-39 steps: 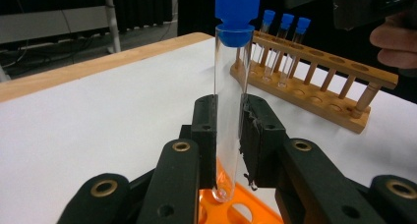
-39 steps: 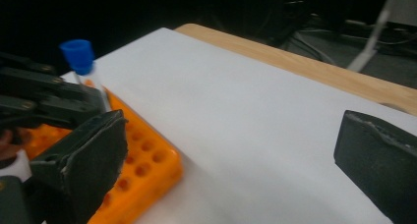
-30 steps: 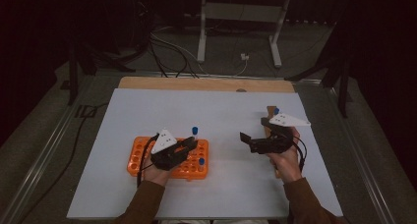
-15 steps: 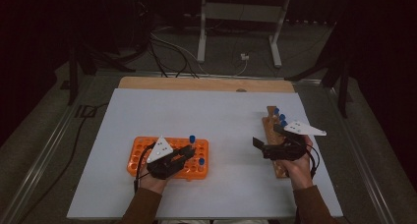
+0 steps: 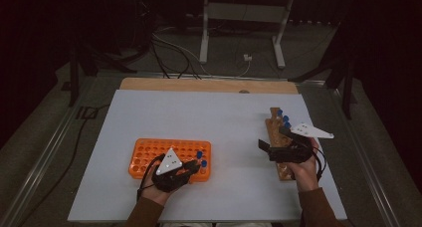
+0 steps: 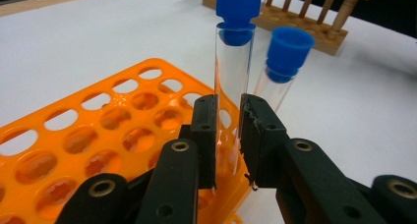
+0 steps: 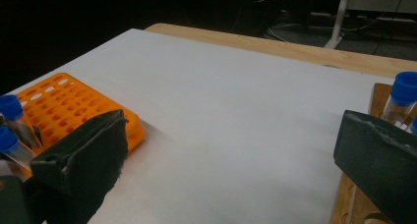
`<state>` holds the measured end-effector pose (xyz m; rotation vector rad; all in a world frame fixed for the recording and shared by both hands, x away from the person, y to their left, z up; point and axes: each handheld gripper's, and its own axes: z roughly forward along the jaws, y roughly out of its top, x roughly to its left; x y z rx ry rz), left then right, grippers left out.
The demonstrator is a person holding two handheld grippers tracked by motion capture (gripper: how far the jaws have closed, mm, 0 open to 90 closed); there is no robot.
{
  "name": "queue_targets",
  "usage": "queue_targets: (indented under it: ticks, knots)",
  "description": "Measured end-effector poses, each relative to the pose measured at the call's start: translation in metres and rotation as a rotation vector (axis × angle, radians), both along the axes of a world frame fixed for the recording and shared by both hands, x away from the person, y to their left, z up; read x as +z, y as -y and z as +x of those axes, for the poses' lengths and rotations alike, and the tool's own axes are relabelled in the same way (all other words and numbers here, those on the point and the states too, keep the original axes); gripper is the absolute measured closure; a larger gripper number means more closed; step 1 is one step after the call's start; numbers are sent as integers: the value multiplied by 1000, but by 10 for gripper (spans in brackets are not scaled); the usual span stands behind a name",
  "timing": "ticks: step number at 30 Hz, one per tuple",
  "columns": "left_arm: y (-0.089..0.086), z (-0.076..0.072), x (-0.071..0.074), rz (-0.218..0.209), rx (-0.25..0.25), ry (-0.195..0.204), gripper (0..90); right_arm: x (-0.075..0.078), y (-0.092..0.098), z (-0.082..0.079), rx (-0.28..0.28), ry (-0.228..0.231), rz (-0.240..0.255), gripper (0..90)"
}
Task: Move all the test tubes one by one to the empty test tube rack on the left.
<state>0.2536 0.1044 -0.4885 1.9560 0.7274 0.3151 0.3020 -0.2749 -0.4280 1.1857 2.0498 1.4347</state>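
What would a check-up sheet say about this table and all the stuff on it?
Surface: white table top, wooden strip along its far edge.
Job's things: orange tube rack at the near left holding a second blue-capped tube; wooden tube rack at the right with blue-capped tubes.
Clutter: nothing seen.
Grippers: left claw shut on a clear blue-capped test tube over the orange rack; right claw wide open, nothing between its jaws, beside the wooden rack.
Cables: black cables on the floor beyond the table.
Surroundings: dark room, metal stand legs behind.
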Motion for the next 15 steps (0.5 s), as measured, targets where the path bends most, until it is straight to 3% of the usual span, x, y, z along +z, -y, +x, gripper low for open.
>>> queue_targets:
  ticks: [7, 13, 15]
  knots:
    - [-3, -2, 0, 9, -4, -7, 780, 0, 2, 0, 0, 2, 7, 0]
    - [0, -5, -2, 68, -17, 5, 780, 0, 2, 0, 1, 3, 8, 0]
    - [3, -5, -5, 106, -18, -1, 780, -1, 2, 0, 2, 1, 9, 0]
